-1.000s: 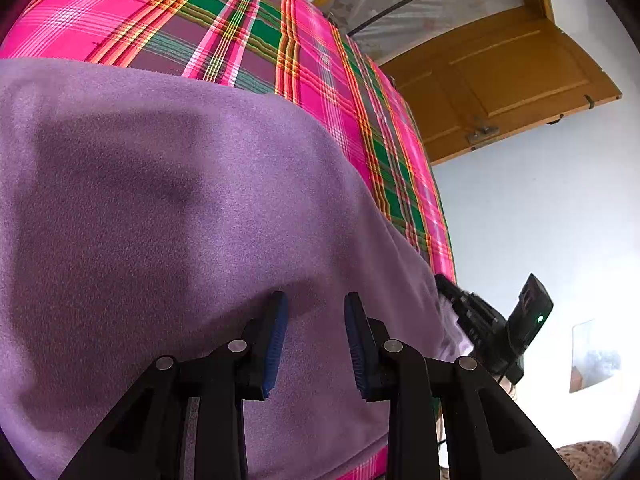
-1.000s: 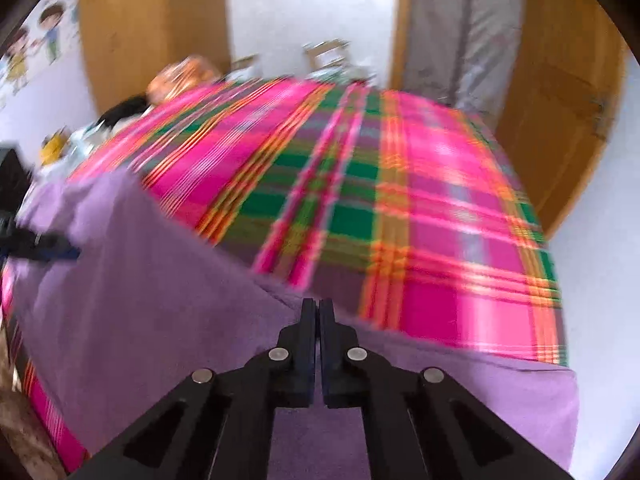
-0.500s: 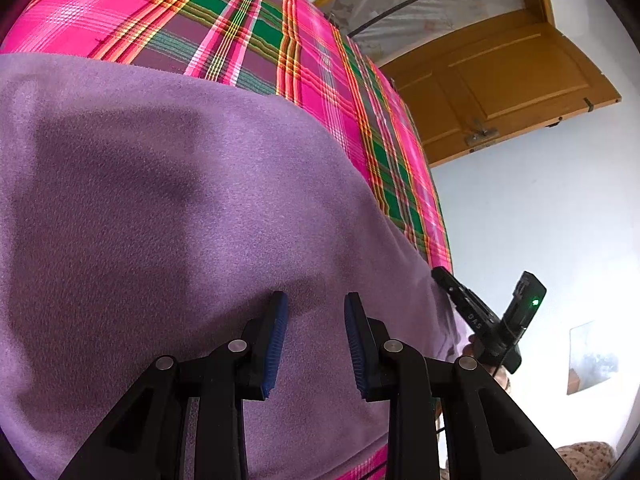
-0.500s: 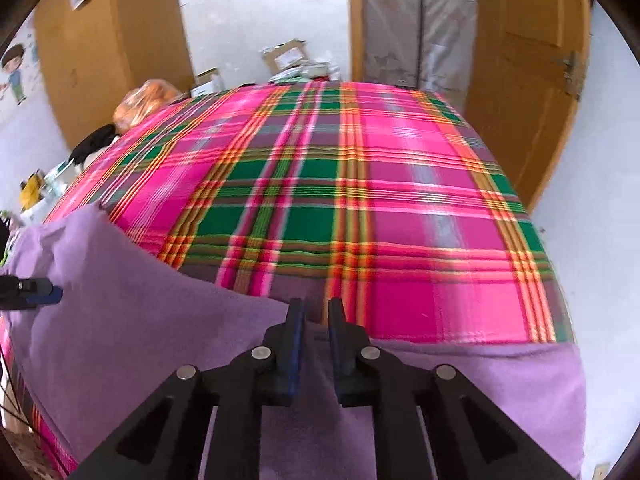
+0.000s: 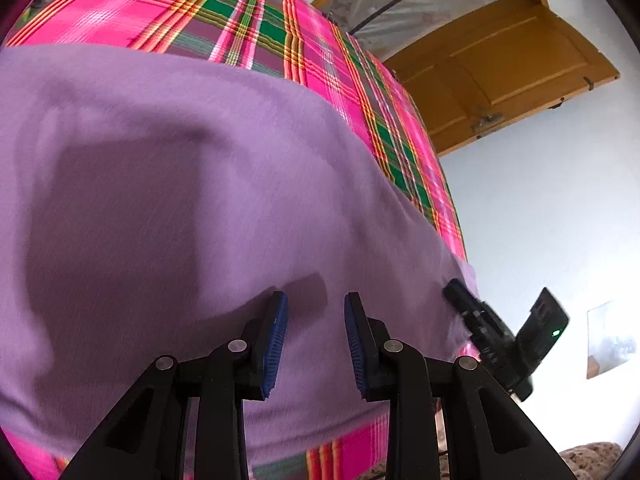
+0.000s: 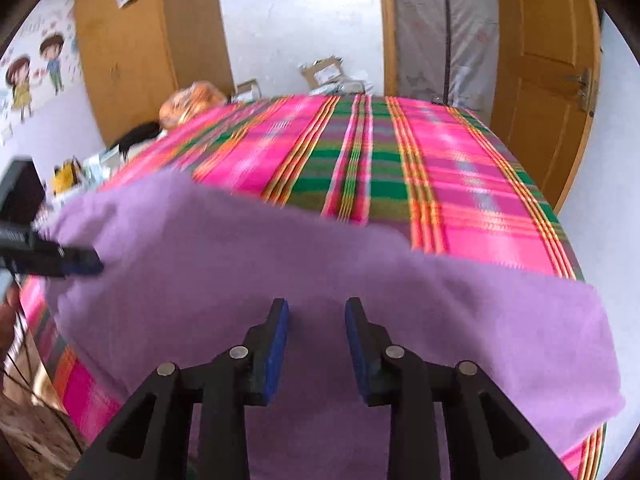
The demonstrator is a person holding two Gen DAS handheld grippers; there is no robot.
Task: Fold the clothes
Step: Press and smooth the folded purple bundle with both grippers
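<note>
A: In the left wrist view, what do you see?

B: The left gripper (image 5: 313,334) hangs low over a purple cloth (image 5: 168,200). Its jaws are spread, with a clear gap between the blue pads (image 5: 275,344), and they pinch nothing. The cloth lies flat on a plaid cover (image 5: 256,16) in pink and green, which covers the surface. The cloth takes the near part of it, and its near edge hangs a little over the front.

A: Is anything else there?

B: Yes, at the right corner of the cloth the right gripper (image 5: 460,294) shows as a black tool with a small green light. Behind it is a pale wall and a wooden door (image 5: 508,68).

A: And the right wrist view?

B: The right gripper (image 6: 316,332) is also above the purple cloth (image 6: 240,264), and its jaws are spread apart and hold nothing. The cloth lies across the near side of the plaid cover (image 6: 400,168), from the left corner to the right corner. The picture is a little blurred. At the left edge the left gripper (image 6: 86,262) is just beside the left corner of the cloth; I cannot tell if it touches. Behind stand a wooden wardrobe (image 6: 128,52), a door (image 6: 544,88), and a wall sticker (image 6: 36,68) of two cartoon children.
</note>
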